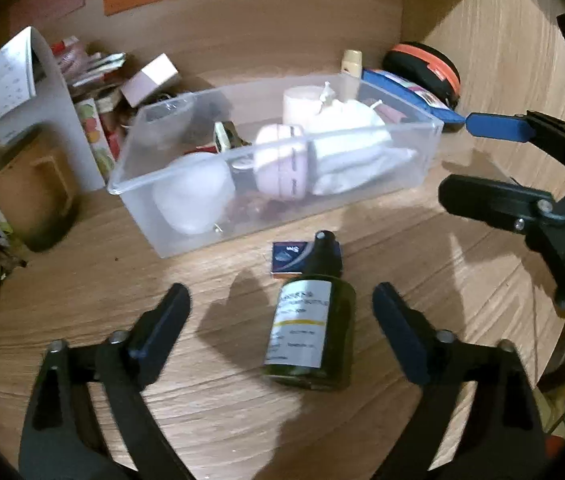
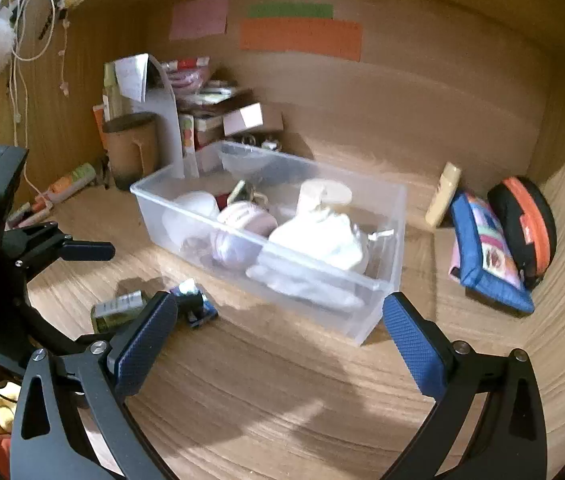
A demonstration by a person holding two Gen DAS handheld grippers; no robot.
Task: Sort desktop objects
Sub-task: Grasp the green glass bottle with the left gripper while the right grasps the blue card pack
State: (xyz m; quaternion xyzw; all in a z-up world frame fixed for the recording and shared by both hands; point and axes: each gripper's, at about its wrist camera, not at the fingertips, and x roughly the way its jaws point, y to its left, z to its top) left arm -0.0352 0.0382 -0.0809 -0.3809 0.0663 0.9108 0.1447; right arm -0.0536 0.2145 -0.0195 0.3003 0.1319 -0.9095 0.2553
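Note:
A dark green bottle (image 1: pixel 310 320) with a white label and a black cap lies on the wooden desk, between the fingers of my left gripper (image 1: pixel 280 292). The pads stand clear of it on both sides, so the gripper is open. A small blue box (image 1: pixel 288 258) lies against the bottle's cap. Behind them is a clear plastic bin (image 1: pixel 142 216) that holds white cloth items, a pink round case (image 1: pixel 280 168) and a cream jar. My right gripper (image 2: pixel 278 300) is open and holds nothing, in front of the bin (image 2: pixel 366 312), with the bottle (image 2: pixel 118 310) to its left.
A blue pouch (image 2: pixel 482 256), a black and orange case (image 2: pixel 530 224) and a cream tube (image 2: pixel 442 194) lean in the right corner. A brown cup (image 2: pixel 132 148), papers and small boxes crowd the back left. Wooden walls close in the desk at the back and right.

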